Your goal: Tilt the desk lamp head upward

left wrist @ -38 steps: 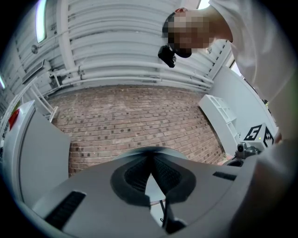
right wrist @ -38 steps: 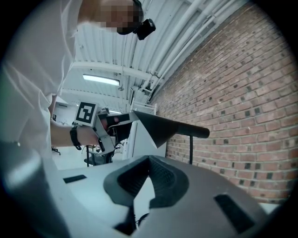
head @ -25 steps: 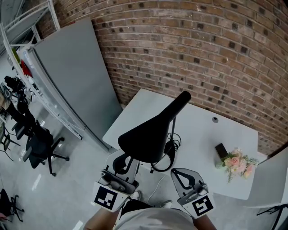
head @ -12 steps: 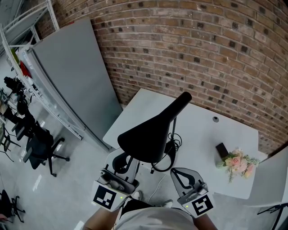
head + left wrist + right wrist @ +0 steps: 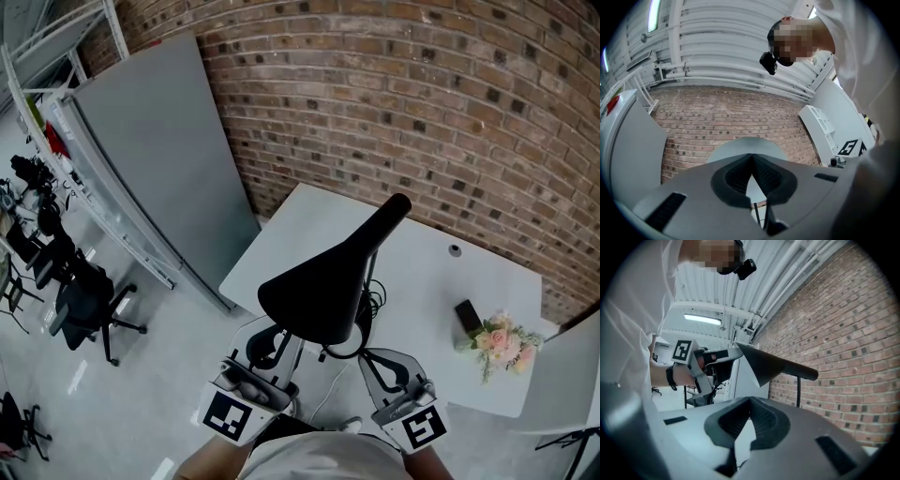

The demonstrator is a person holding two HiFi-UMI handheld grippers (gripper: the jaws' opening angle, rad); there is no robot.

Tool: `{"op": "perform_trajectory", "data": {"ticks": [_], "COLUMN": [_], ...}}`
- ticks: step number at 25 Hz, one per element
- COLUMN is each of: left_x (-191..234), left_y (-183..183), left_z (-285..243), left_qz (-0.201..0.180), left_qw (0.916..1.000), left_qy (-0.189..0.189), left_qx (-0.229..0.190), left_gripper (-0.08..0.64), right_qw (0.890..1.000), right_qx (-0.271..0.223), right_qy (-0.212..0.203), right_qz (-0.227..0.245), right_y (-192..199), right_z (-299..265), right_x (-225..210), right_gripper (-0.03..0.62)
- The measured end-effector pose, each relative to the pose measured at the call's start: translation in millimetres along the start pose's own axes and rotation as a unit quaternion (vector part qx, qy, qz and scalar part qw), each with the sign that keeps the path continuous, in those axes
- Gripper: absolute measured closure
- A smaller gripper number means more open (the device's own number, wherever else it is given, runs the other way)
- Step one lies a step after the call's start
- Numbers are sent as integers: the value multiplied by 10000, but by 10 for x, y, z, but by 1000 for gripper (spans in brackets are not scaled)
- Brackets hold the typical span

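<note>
The desk lamp stands on the white table [image 5: 309,220]. Its broad black head [image 5: 323,286] slopes down toward me from a thin stem [image 5: 372,281]. My left gripper [image 5: 270,345] points up just under the head's low near edge, shut with nothing between the jaws. Its own view shows the pale underside of the lamp head [image 5: 745,147] above the closed tips. My right gripper [image 5: 373,358] sits to the right of the lamp base, shut and holding nothing. The right gripper view shows the lamp head [image 5: 773,364] with the left gripper [image 5: 725,356] at its rim; contact cannot be told.
A coiled black cable [image 5: 364,330] lies round the lamp base. A flower bunch [image 5: 497,342], a small black block [image 5: 465,314] and a cable port [image 5: 455,250] are on the table's right. A grey panel [image 5: 159,159] leans on the brick wall; an office chair [image 5: 84,305] stands left.
The whole head view has shifted a little to the right. The left gripper has edged up and right, closer under the lamp head. The lamp's tilt looks unchanged.
</note>
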State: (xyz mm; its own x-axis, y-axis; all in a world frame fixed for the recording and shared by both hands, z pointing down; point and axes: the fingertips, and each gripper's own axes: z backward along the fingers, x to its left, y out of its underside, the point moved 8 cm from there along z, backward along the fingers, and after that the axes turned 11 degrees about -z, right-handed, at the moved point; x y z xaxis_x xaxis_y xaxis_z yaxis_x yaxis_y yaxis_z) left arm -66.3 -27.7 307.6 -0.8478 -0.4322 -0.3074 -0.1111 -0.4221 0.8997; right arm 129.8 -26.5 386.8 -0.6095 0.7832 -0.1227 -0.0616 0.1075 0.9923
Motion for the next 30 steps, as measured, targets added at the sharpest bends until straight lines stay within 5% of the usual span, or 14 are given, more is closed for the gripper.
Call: {"op": "perform_trajectory", "data": {"ticks": [30], "left_x": [185], "left_y": [535], "left_z": [203], "left_qz": [408], "left_qw": [9969], "left_qy": [373], "left_qx": [566], "left_gripper": [552], "right_qw": [9966], "right_qx": [311], "right_qy": [757], "right_qz": [20], "right_y": [-25], "right_z": [-147], "right_x": [198], "right_gripper": [578]}}
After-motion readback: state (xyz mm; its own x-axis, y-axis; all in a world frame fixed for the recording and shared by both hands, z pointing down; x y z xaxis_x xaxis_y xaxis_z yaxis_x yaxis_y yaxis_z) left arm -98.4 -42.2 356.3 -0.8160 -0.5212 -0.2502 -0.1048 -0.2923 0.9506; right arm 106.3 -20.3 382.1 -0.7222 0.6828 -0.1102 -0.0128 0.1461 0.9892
